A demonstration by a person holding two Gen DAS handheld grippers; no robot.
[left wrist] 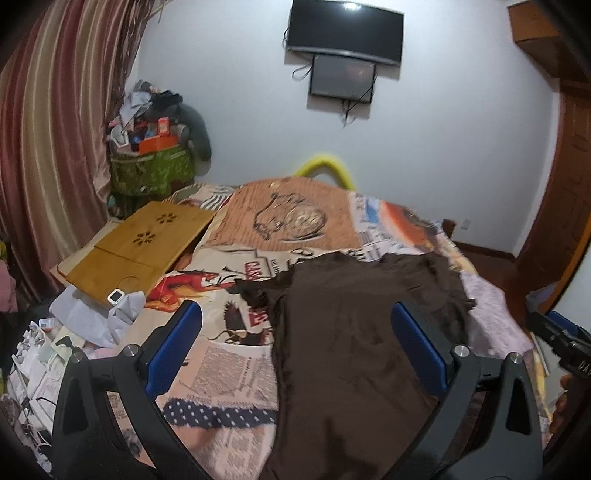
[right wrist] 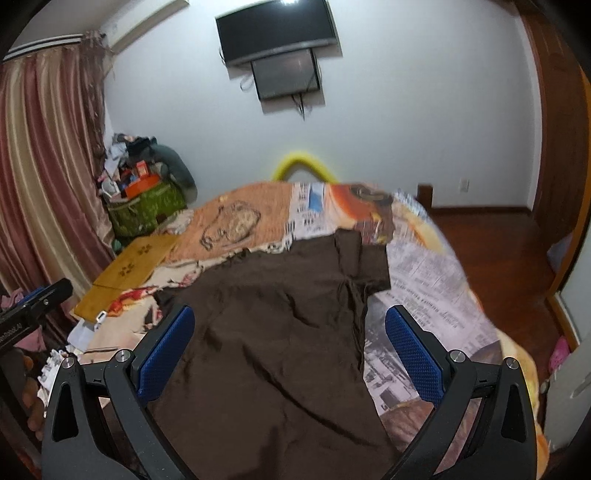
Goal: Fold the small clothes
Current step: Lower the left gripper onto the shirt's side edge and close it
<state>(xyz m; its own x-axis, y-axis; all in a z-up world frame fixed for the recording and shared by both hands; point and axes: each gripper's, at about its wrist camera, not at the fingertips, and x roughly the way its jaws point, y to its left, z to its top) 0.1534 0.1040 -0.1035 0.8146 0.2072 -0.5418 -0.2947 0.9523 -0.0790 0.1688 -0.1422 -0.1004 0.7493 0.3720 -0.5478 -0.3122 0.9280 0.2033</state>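
Note:
A dark brown T-shirt (left wrist: 354, 332) lies spread on the bed, also in the right wrist view (right wrist: 280, 332), collar end far, one sleeve (right wrist: 365, 258) at the far right. My left gripper (left wrist: 295, 317) is open and empty, above the shirt's near left part; its right blue pad (left wrist: 421, 347) is over the cloth. My right gripper (right wrist: 290, 321) is open and empty above the shirt's near middle. The right gripper's body shows at the left wrist view's right edge (left wrist: 561, 339); the left one's at the right wrist view's left edge (right wrist: 33, 306).
The bed carries a printed newspaper-pattern blanket (left wrist: 229, 369). A wooden lap tray (left wrist: 140, 243) lies at the bed's left. Papers and small items (left wrist: 44, 354) crowd the near left. A full green basket (left wrist: 151, 166), curtain (left wrist: 48, 129), wall TV (left wrist: 343, 29), wooden floor (right wrist: 491, 240).

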